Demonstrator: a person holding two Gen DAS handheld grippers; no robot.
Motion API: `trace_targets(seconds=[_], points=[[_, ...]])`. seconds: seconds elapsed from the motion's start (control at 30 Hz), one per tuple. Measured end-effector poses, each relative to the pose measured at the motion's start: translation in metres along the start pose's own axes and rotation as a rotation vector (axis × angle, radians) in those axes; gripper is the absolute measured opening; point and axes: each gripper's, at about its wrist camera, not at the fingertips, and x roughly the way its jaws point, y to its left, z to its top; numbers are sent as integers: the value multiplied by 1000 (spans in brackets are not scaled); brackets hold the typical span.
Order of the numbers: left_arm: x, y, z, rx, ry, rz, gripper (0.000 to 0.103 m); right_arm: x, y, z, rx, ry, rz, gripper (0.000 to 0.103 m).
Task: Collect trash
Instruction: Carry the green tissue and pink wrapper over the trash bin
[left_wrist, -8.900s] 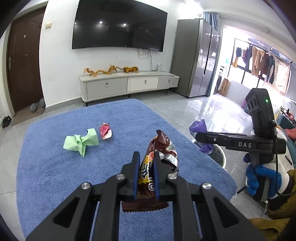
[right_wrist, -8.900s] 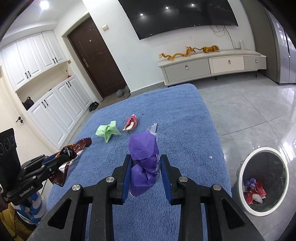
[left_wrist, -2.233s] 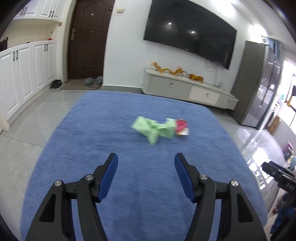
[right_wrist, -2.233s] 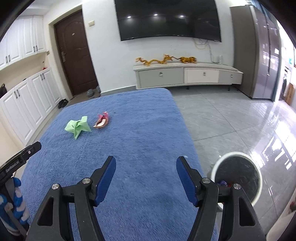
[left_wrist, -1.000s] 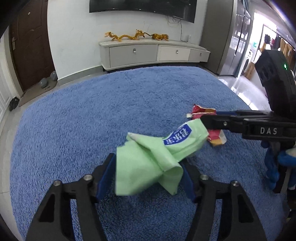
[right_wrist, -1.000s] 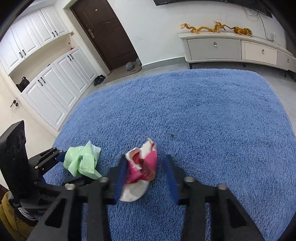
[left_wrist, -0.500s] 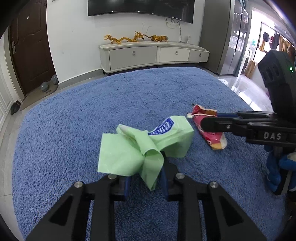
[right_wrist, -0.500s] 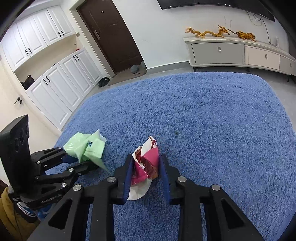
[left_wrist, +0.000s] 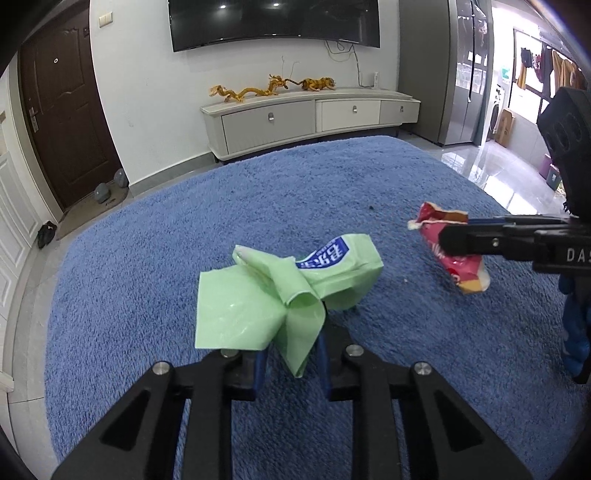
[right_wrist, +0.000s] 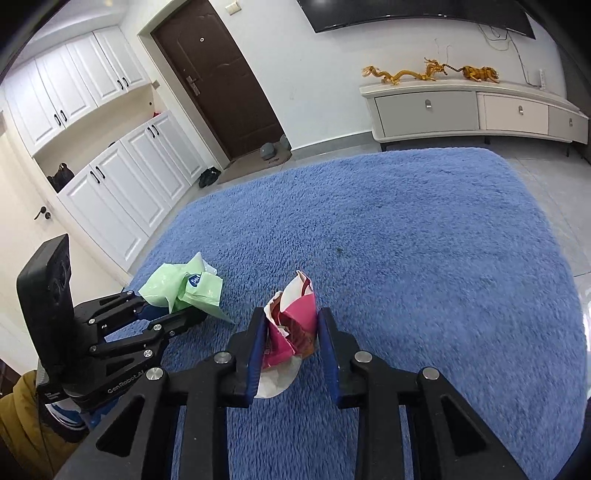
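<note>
Blue rug (left_wrist: 155, 258) fills most of both views. No loose litter shows on it now, only a dark speck or two toward the far side, too small to identify. A long TV cabinet (left_wrist: 310, 118) stands against the far wall past the rug's far edge, and a dark door (right_wrist: 221, 81) sits to the left with white cupboards beside it. No bin appears in either view, so you cannot confirm from here where the drop point lies.

Your left gripper (left_wrist: 290, 363) has its jaws drawn close together on the green plastic wrapper (left_wrist: 280, 291). The wrapper is crumpled, with a blue-and-white label on top, and bunches up above the fingers. From the right wrist view it sits clear of the pile, lifted off the rug.

Your right gripper (right_wrist: 291, 347) has its jaws closed most of the way onto the red snack wrapper (right_wrist: 291, 325). The wrapper stands upright between the blue pads, its torn white edge pointing up and a pale flap hanging below. In the left wrist view it hangs above the rug, just to the right of the green one and not touching it.

Progress, as a judgement: pick-up is complete for both visible pieces, and each of your tools is loaded. What remains is the carry and release into a trash container, then a last look over the rug for crumbs. Both wrappers are light and slippery, so keep the squeeze firm during the swing.
</note>
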Motion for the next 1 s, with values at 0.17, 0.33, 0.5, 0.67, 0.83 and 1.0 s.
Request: trace_targets(seconds=[0.17,0.33,0.5,0.67,0.83,1.0], points=[[-15,-11,-5,12,-9,15,21,-18,-4,-8,12,-9,-10,26],[-34,-27,-9,29,-22,25,21,-35,-1,-17,18,-15,-22,26],[-54,-44,-11,50,-36,18,21,-51,0,-26,22,-21,-31,26],[-72,-60,-14,71,-46,15,21,-68,2,-35,29,-33,-36,27],[-87,-75,-17,97,-51,23,21,-88,2,-42,29,-51,-42,26],[-102,-91,-15,121,-62,19,21,-109,0,-53,37,-73,-53,26]])
